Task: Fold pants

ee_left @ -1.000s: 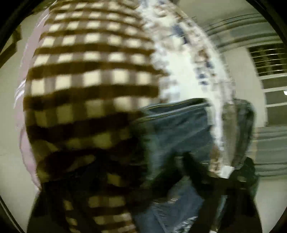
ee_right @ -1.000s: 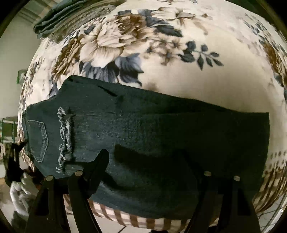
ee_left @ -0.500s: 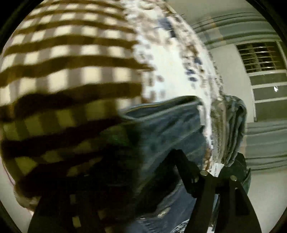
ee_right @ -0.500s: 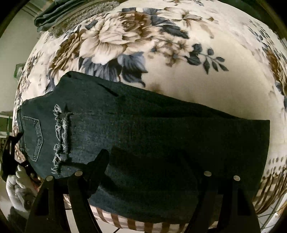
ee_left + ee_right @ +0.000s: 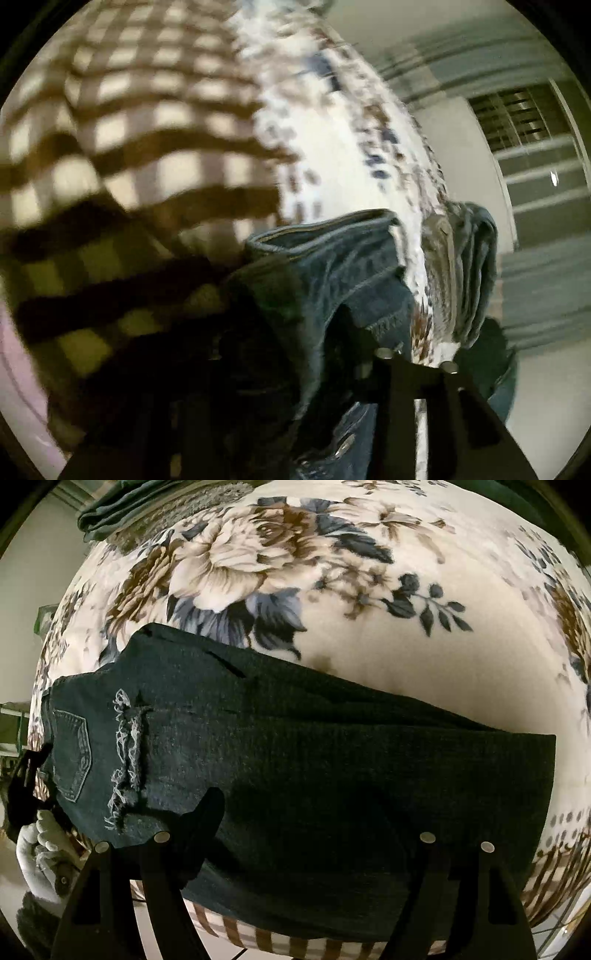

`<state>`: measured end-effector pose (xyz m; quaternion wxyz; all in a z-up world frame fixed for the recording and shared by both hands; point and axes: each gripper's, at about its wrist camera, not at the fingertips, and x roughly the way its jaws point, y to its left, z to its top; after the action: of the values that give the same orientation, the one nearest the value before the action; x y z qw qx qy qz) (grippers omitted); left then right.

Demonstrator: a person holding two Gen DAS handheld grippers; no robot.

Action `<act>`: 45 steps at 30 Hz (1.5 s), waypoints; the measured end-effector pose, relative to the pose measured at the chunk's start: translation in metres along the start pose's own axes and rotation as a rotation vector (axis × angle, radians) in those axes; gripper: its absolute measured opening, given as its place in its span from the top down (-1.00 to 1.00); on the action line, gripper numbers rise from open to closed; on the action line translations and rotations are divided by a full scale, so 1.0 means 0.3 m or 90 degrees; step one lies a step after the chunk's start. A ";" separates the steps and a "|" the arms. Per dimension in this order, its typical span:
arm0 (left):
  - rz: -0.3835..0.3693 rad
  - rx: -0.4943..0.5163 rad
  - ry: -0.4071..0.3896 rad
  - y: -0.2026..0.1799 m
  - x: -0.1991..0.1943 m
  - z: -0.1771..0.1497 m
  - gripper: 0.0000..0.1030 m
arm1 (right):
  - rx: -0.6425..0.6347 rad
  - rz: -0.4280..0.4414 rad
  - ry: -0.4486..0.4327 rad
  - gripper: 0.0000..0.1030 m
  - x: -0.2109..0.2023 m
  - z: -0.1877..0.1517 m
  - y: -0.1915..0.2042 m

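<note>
Dark denim pants (image 5: 332,775) lie flat along the near edge of a floral blanket (image 5: 369,627), with a back pocket and a frayed rip at the left end. My right gripper (image 5: 295,834) is open, its fingers (image 5: 199,827) hovering over the middle of the pants. In the right wrist view my left gripper (image 5: 26,775) shows at the waist end, held by a gloved hand. In the blurred left wrist view the waistband (image 5: 332,266) sits between the fingers of my left gripper (image 5: 295,332), which looks open; the left finger is lost in shadow.
A brown checked cloth (image 5: 147,147) hangs over the bed's side below the blanket. A folded stack of dark clothes (image 5: 122,506) lies at the far left corner, and shows in the left wrist view (image 5: 476,266). A window and curtains (image 5: 535,147) stand beyond.
My left gripper has moved in on the waistband, which now fills more of its view. My right gripper has shifted slightly over the pants and stays open.
</note>
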<state>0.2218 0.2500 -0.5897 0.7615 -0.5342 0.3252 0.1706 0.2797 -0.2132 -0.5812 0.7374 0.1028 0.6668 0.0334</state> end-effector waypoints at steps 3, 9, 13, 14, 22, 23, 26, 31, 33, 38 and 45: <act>-0.003 0.023 -0.025 -0.048 -0.084 -0.016 0.60 | 0.004 -0.001 -0.005 -0.56 -0.015 -0.002 -0.020; 0.014 0.119 -0.072 -0.195 -0.222 -0.071 0.63 | 0.009 -0.010 -0.015 -0.56 -0.062 -0.013 -0.085; 0.021 0.139 -0.090 -0.228 -0.302 -0.116 0.69 | 0.021 -0.010 -0.023 -0.56 -0.107 -0.024 -0.146; 0.006 0.142 -0.093 -0.242 -0.320 -0.127 0.69 | 0.026 -0.005 -0.023 -0.56 -0.124 -0.027 -0.165; -0.007 0.299 -0.105 -0.488 -0.388 -0.318 0.71 | 0.010 0.003 -0.039 -0.56 -0.223 -0.059 -0.232; -0.011 0.326 -0.103 -0.526 -0.397 -0.357 0.71 | 0.008 0.003 -0.046 -0.56 -0.238 -0.063 -0.243; -0.031 0.401 -0.090 -0.629 -0.428 -0.503 0.72 | 0.018 0.004 -0.054 -0.56 -0.274 -0.074 -0.313; -0.062 0.513 -0.035 -0.767 -0.446 -0.808 0.72 | 0.051 0.000 -0.059 -0.82 -0.306 -0.102 -0.480; -0.066 0.555 -0.003 -0.806 -0.419 -0.939 0.73 | 0.072 -0.006 -0.060 -0.90 -0.314 -0.122 -0.577; -0.047 0.647 0.088 -0.826 -0.302 -1.278 0.73 | 0.123 -0.036 -0.053 -0.92 -0.320 -0.190 -0.846; 0.040 0.730 0.153 -0.775 -0.139 -1.585 0.73 | 0.161 -0.076 -0.039 -0.92 -0.310 -0.289 -1.141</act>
<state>0.1839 -0.2722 -0.5016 0.8812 -0.0424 0.4654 -0.0716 0.1537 -0.5556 -0.5654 0.7392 0.1562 0.6477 -0.0981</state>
